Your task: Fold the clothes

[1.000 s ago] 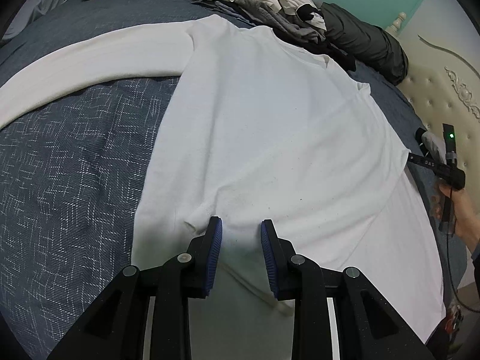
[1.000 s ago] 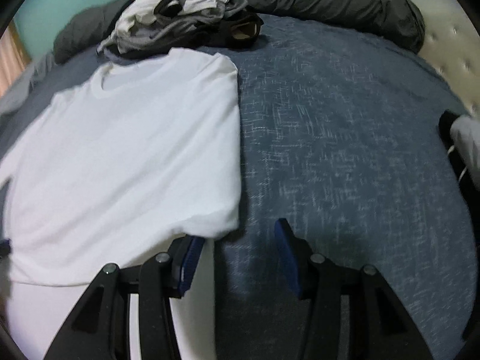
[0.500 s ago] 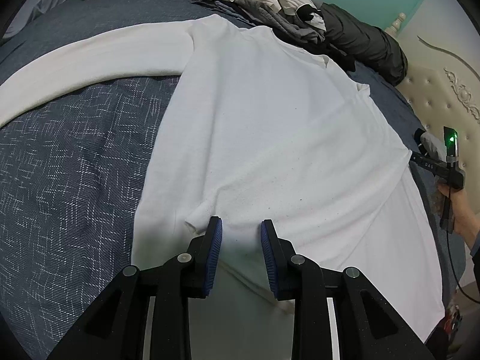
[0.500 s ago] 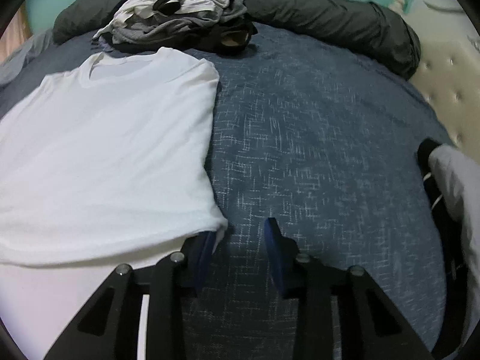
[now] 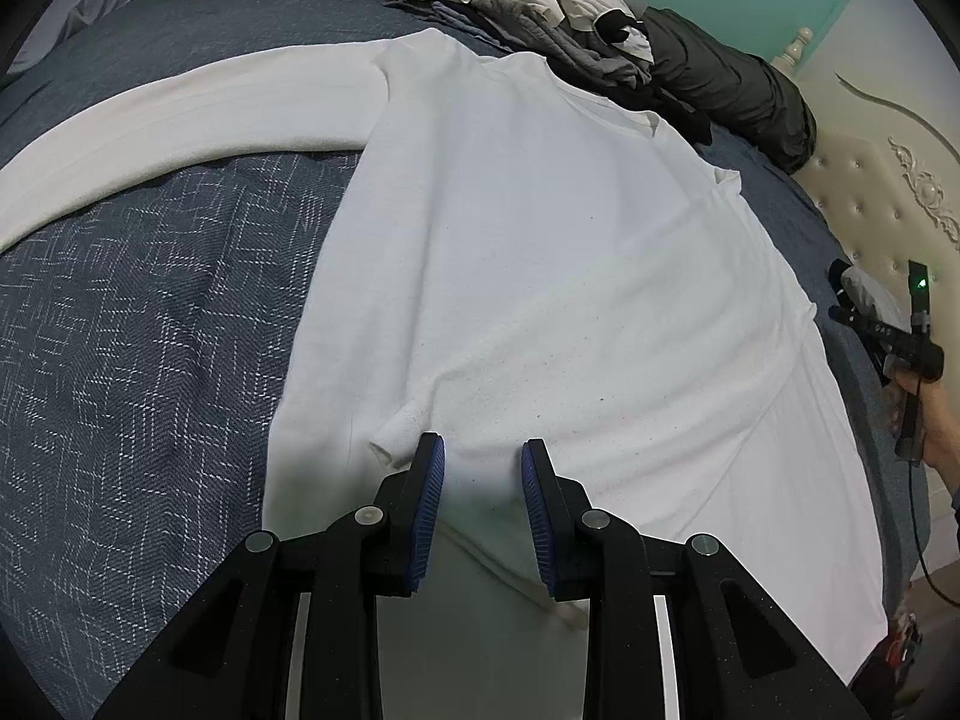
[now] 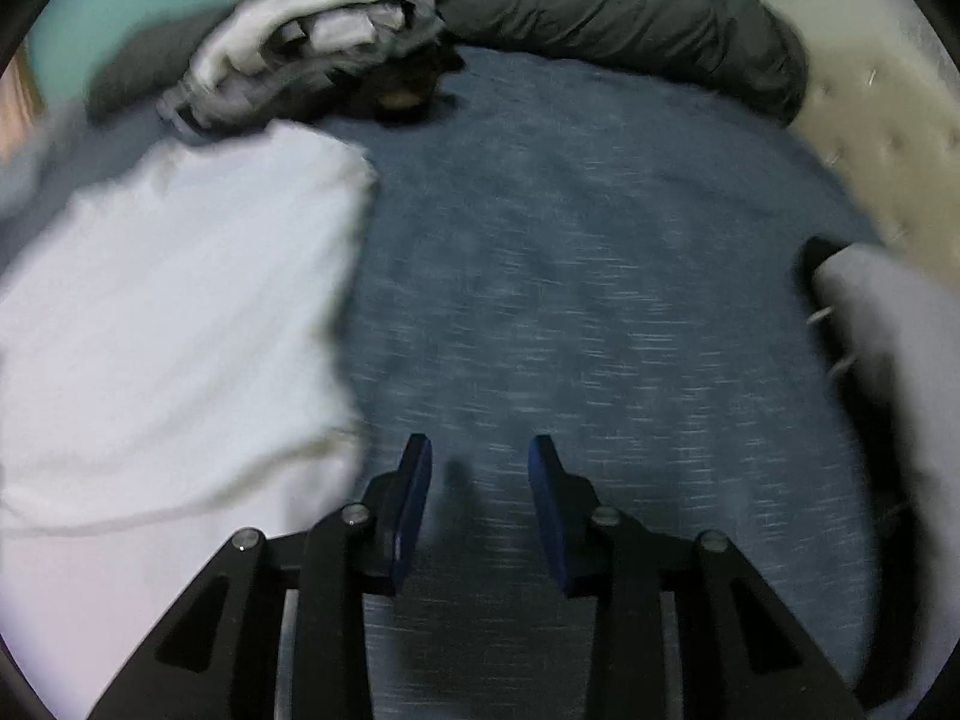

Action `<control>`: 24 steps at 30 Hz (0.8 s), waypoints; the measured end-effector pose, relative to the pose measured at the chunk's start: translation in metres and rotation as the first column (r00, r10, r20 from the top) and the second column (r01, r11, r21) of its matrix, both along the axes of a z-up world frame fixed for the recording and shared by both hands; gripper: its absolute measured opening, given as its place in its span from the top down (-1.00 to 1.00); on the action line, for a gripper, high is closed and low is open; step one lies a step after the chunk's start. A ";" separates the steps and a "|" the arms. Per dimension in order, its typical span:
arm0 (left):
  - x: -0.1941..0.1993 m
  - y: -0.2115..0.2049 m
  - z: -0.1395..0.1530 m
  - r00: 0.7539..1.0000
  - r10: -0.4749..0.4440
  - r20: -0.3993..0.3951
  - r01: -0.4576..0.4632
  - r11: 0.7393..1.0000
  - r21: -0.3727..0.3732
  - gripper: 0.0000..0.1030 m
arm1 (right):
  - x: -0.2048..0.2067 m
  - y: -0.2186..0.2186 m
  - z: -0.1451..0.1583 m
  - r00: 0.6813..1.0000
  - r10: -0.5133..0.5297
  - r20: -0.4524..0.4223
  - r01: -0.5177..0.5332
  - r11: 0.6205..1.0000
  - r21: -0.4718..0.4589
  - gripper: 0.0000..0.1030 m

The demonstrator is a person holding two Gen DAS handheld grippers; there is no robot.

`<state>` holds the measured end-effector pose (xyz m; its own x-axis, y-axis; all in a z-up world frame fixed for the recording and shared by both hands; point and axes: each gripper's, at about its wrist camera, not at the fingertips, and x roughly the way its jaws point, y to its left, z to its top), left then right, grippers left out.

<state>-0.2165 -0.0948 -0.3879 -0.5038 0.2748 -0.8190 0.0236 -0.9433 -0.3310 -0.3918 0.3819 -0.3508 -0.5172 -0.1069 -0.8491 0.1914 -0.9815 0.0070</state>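
Jaws of the left gripper (image 5: 483, 465) stand a little apart, pointing down over the near hem area of the white long-sleeved shirt (image 5: 540, 276), with cloth below the gap; whether the blue pads (image 5: 429, 498) pinch any of it I cannot tell. Jaws of the right gripper (image 6: 480, 468) are likewise parted with nothing between them, over bare blue bedspread (image 6: 600, 276) just right of the shirt's right edge. That view is blurred. The shirt lies flat, spread on the bed, collar toward the far side, its left sleeve (image 5: 180, 126) stretched out to the left, its right side folded in over the body. At the far edge sit a heap of grey and white clothes (image 5: 540, 6) and a dark rolled quilt (image 5: 738, 84). On the right stands a cream tufted headboard (image 5: 870, 198). In the left view the person's right hand (image 5: 936, 420) holds its gripper at the right edge
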 end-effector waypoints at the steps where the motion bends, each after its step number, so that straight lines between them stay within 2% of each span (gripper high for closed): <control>1: 0.000 0.000 0.000 1.000 0.000 0.000 0.000 1.000 0.000 0.44 | -0.001 -0.006 -0.001 1.000 0.019 0.006 -0.019 1.000 0.008 0.34; 4: -0.001 0.000 -0.001 1.000 0.000 -0.001 0.000 1.000 0.004 0.44 | -0.002 -0.028 -0.010 0.994 0.103 0.037 -0.104 0.994 0.031 0.34; 7: -0.001 -0.001 -0.001 1.000 -0.001 0.000 0.001 1.000 0.007 0.44 | -0.006 -0.040 -0.024 0.990 0.119 0.076 -0.124 0.990 0.074 0.34; 9: -0.001 -0.002 -0.001 1.000 -0.001 0.000 0.001 1.000 0.010 0.44 | -0.008 -0.039 -0.028 0.990 0.114 0.079 -0.119 0.991 0.061 0.35; 12: 0.000 -0.003 -0.001 1.000 -0.002 -0.001 0.002 1.000 0.014 0.44 | -0.010 -0.035 -0.029 0.993 0.096 0.072 -0.099 0.995 0.031 0.87; 17: 0.002 -0.004 -0.001 1.000 -0.003 -0.002 0.003 1.000 0.013 0.44 | -0.003 -0.029 -0.022 0.996 0.086 0.021 -0.087 0.995 0.045 0.95; 22: 0.002 -0.004 0.000 1.000 -0.002 -0.002 0.002 1.000 0.012 0.44 | -0.006 -0.014 -0.027 0.999 0.032 0.042 -0.035 0.997 0.066 1.00; 24: 0.003 -0.004 0.000 1.000 -0.001 -0.002 0.001 1.000 0.014 0.44 | -0.004 0.001 -0.027 0.999 -0.010 0.043 0.008 0.999 0.041 1.00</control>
<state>-0.2140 -0.0992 -0.3880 -0.5052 0.2868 -0.8140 0.0217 -0.9386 -0.3442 -0.3957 0.3831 -0.3782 -0.4807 -0.0670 -0.8743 0.1831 -0.9828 -0.0254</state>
